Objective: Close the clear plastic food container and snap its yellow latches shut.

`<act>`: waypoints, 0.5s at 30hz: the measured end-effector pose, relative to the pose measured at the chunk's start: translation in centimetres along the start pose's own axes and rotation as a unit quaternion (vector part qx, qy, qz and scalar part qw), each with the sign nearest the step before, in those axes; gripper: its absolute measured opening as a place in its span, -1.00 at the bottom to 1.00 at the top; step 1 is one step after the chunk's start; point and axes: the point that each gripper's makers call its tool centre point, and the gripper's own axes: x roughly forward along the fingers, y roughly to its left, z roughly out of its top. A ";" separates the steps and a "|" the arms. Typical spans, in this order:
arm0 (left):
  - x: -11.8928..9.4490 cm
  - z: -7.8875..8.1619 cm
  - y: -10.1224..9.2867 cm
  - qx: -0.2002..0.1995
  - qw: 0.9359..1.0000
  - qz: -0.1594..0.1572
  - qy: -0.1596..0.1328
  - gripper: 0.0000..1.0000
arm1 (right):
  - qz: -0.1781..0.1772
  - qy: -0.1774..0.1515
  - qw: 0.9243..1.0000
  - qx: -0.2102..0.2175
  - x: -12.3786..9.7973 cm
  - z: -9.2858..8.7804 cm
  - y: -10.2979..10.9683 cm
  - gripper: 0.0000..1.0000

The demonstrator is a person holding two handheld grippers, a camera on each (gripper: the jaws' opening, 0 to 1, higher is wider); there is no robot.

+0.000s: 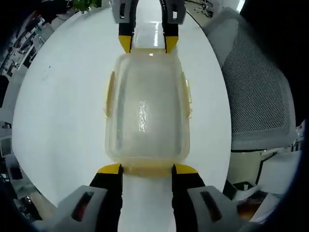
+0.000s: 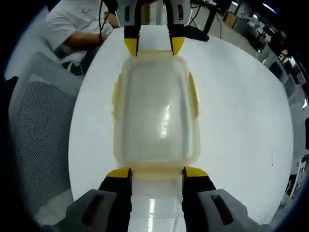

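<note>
Yellow-tipped jaws of the left gripper [image 1: 146,169] rise from the bottom of the left gripper view and stand spread, one tip at each near corner of the clear plastic food container [image 1: 146,108], bracketing its near end latch [image 1: 147,169] without clamping anything. Opposite, at the top centre of that view, the right gripper [image 1: 148,44] meets the far end of the box in the same spread stance. In the right gripper view the arrangement mirrors: right gripper [image 2: 157,172] at the bottom, left gripper [image 2: 154,46] at the top, container [image 2: 155,113] centred between them on the white round worktop [image 2: 241,116]. Lid appears seated on the base; the long-side latches [image 1: 186,94] seem to flare outward, so they are judged not yet snapped, though the clear plastic makes this hard to confirm. Risks from here: with the tips only abutting the ends, uneven pressure from one side could slide the light box across the smooth worktop or rotate it; pressing an end latch off-centre could tilt the lid and leave a corner unseated; a tip could slip off the rounded corner. Both grippers are held low and roughly level, facing one another along the box's long axis. A mesh office chair [image 1: 258,96] stands by the worktop, and a seated person [image 2: 79,24] appears at upper left of the right gripper view.
</note>
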 end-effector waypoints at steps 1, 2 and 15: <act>-0.1 -0.1 -0.1 0.000 1.000 0.000 0.001 -0.24 | 0.003 -0.004 1.000 0.001 -0.2 0.2 0.1 -0.21; -0.3 -0.1 -0.2 0.002 1.000 0.001 0.003 -0.24 | 0.009 -0.007 1.000 0.005 -0.3 0.4 0.2 -0.21; -1.7 0.9 -0.3 -0.009 1.000 0.009 -0.013 -0.23 | 0.011 -0.023 1.000 -0.008 -1.7 0.1 0.0 -0.21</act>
